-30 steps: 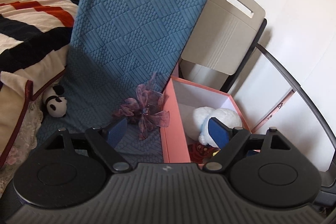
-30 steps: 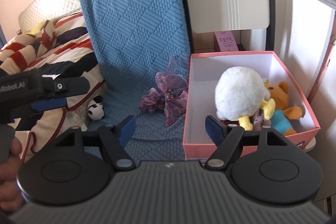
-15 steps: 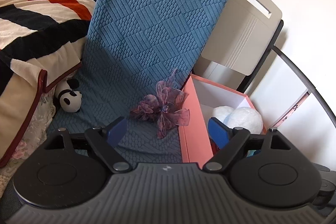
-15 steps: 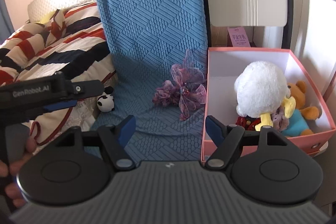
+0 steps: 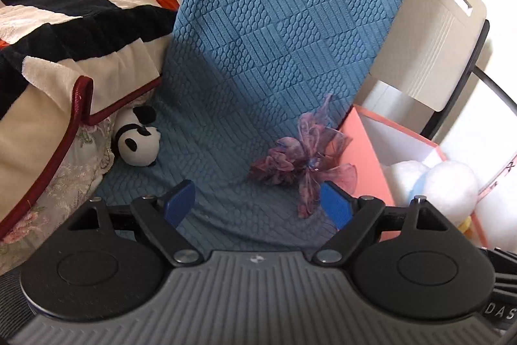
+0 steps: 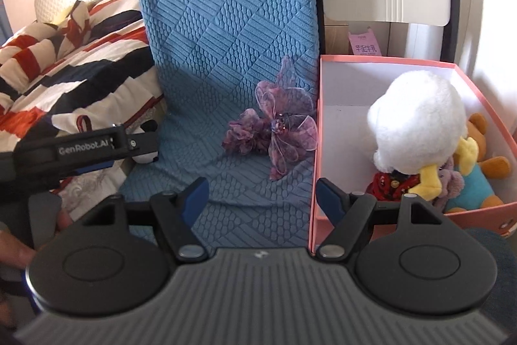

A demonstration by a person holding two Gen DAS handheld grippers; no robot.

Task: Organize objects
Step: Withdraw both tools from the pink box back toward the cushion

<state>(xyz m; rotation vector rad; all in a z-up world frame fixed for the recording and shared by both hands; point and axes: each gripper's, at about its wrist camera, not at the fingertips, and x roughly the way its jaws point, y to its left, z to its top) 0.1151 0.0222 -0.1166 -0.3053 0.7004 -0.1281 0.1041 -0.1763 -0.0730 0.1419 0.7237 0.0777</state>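
My left tongs (image 5: 257,201) are spread and empty, hovering over the textured blue quilted cover (image 5: 274,47). The purple organza ribbon bow (image 5: 303,154) lies just ahead of my right-hand pad, beside the wall of the pink cardboard box (image 5: 365,151). The small plush panda (image 5: 137,141) sits ahead and left, tucked against the striped blanket (image 5: 64,5). My right tongs (image 6: 261,196) are also spread and empty, with the bow straight ahead. The box already holds the fluffy white plush toy (image 6: 416,125) and an orange teddy bear (image 6: 484,164), so loose items likely belong there. Compared with a second ago, both views have shifted left: the bow now sits nearer centre and the panda shows more fully.
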